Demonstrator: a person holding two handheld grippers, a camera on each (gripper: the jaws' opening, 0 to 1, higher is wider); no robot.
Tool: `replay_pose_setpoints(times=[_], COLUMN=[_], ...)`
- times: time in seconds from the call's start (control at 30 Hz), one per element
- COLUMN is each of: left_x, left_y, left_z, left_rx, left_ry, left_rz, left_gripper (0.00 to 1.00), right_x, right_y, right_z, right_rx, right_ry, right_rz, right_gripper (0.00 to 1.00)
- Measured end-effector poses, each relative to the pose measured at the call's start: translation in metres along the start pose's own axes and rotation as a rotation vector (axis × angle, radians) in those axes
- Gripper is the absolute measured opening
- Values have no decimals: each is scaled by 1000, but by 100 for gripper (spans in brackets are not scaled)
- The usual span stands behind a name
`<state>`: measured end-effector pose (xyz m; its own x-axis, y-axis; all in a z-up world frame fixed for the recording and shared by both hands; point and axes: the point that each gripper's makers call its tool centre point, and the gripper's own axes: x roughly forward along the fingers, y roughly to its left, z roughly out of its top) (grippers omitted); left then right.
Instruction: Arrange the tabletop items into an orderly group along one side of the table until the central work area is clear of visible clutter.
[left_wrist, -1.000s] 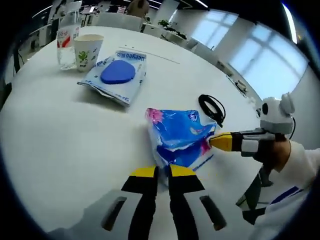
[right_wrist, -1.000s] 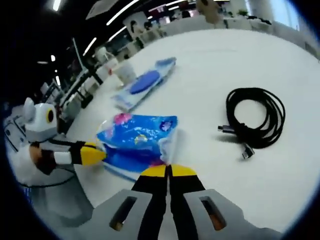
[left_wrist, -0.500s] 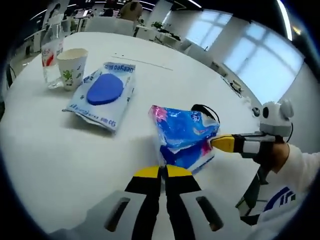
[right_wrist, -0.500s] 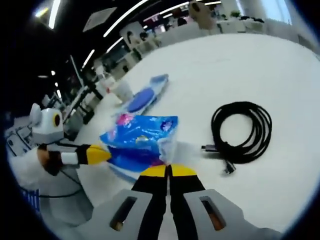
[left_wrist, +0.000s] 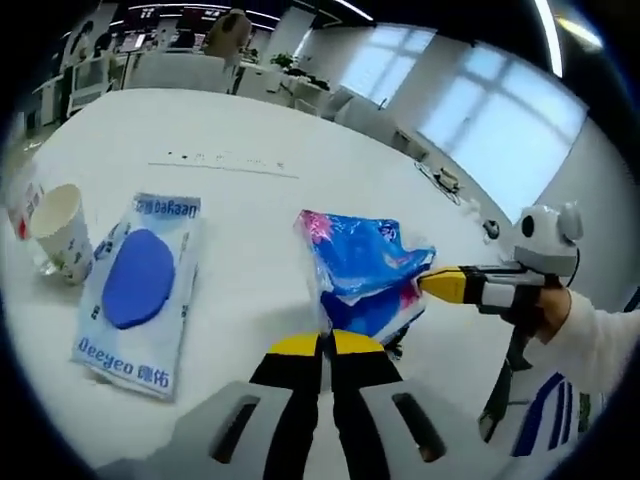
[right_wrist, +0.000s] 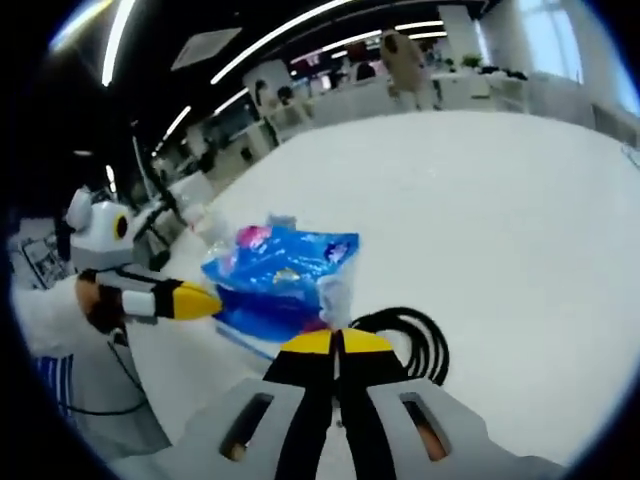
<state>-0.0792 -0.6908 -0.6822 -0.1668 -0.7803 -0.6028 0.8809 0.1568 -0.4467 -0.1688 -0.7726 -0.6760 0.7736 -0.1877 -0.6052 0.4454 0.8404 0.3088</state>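
Both grippers grip the same blue tissue pack (left_wrist: 362, 275) and hold it up over the white table (left_wrist: 240, 140). In the left gripper view, the left gripper (left_wrist: 321, 345) has its yellow-tipped fingers clenched on the pack's near edge, while the right gripper (left_wrist: 432, 283) comes in from the right and pinches the pack's far corner, a hand (left_wrist: 540, 305) behind it. In the right gripper view, the right gripper (right_wrist: 338, 343) has its fingers pressed together on a white flap of the pack (right_wrist: 275, 280), and the left gripper (right_wrist: 205, 300) clamps the opposite end from the left. A coiled black cable (right_wrist: 410, 345) lies on the table just beneath and beside the right gripper's tips. To the left in the left gripper view, a flat wipes packet (left_wrist: 140, 290) with a blue oval lies on the table, and a paper cup (left_wrist: 60, 230) stands just beside it.
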Motion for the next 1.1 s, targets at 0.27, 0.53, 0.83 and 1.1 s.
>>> replay_pose_setpoints(times=[0.27,0.53,0.83,1.1], left_x=[40,82,116,135], left_y=[-20,-23,-4,8], left_z=[51,63,30,12], left_rx=[56,130,109,137], left_ry=[8,98,214,280], left_rz=[-39,-29,25,60], left_gripper=[0,0,0,0], right_x=[-6,6,36,61], right_y=[-48,-81,-101,-116], right_z=[41,50,12,2], right_rx=[-9,29,55,68], right_ry=[-47,-50,48,102], right_rz=[-53,-95,-121,-116], right_gripper=[0,0,0,0])
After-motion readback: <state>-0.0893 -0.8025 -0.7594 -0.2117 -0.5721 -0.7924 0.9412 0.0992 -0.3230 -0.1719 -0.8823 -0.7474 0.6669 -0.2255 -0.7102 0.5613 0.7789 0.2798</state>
